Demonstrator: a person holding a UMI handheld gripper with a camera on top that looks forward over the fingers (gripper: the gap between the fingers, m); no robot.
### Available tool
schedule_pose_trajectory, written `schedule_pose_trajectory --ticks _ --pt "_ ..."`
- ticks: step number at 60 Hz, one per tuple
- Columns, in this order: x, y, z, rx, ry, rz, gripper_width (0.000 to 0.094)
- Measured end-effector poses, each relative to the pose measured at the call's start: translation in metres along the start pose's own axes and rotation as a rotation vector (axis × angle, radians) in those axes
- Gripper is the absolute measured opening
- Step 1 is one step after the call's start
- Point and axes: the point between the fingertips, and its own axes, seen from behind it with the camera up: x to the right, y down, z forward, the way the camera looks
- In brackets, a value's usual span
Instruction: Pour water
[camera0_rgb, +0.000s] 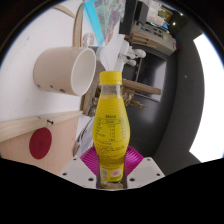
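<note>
Gripper (112, 170) pinches a yellow bottle (109, 125) upright between its pads (92, 157); contact appears firm, though the fingertips are partly hidden. A cream mug (64, 70) hangs left of the bottle, mouth facing it.

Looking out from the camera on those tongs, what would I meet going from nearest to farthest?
The tongs closed on a yellow bottle → the bottle's cap → a pale mug tipped on its side beyond it, to the left → cluttered shelves at the back.
</note>
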Motion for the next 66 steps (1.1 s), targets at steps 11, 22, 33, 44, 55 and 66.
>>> schedule_pose_trajectory --ticks 11,22,33,44,55,66 --pt "0.013 0.011 -0.011 -0.038 -0.101 0.485 0.0302" --pt "0.008 0.021 -0.022 -0.104 -0.225 1.093 0.0302" --pt "-0.042 0.023 -0.022 -0.18 -0.363 1.557 0.0302" --pt "-0.086 0.01 -0.02 -0.174 -0.421 1.712 0.0305" --pt "-0.115 0.001 -0.019 -0.173 -0.43 1.774 0.0317" --pt "-0.117 0.004 -0.024 -0.15 -0.399 1.826 0.0429"
